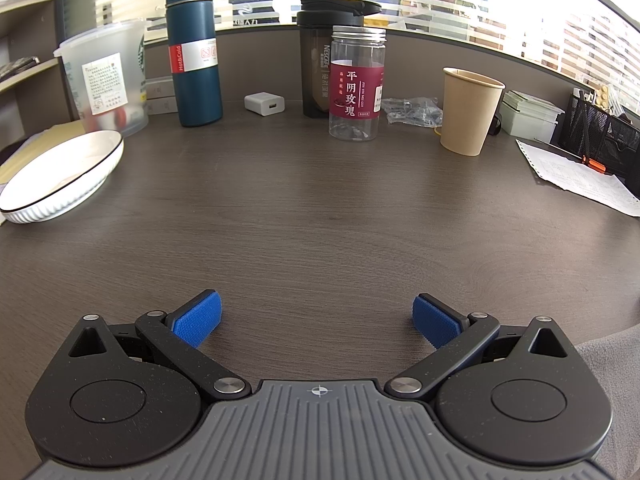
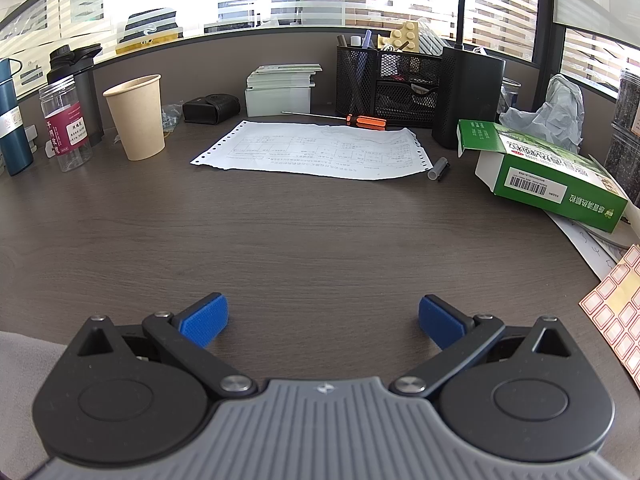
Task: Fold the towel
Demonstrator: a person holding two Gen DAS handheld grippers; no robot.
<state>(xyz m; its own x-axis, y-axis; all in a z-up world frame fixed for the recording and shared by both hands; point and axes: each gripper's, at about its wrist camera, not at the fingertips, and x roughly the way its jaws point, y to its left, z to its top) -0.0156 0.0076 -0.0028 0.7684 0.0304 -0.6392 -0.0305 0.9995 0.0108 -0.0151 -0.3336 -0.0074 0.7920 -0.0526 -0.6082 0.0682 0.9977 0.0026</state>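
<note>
Above the near part of the dark wood-grain bench [image 1: 320, 220], the left gripper [image 1: 318, 318] hangs with its blue pads [image 1: 198, 320] spread wide apart, nothing between them and only bare wood beyond. Beside it, the right gripper [image 2: 323, 320] is likewise spread wide and empty over bare bench surface. A grey towel [image 1: 612, 364] lies at the near edge of the bench between the two tools: it shows as a soft grey patch at the lower right of the left wrist view and at the lower left of the right wrist view [image 2: 20, 372], touched by neither gripper. Toward the far edge, the left view shows a white ribbed plate [image 1: 60, 178] at the left, then a frosted plastic cup [image 1: 106, 80], a blue thermos [image 1: 196, 48], a white charger [image 1: 265, 103], a clear jar with a red label [image 1: 356, 84] in front of a dark shaker bottle [image 1: 316, 60], and a paper cup [image 1: 470, 110]. The right view adds a printed sheet [image 2: 316, 154], an orange-handled screwdriver [image 2: 366, 121], a black mesh organiser [image 2: 384, 84], and a green carton [image 2: 548, 176] near the right edge.
</note>
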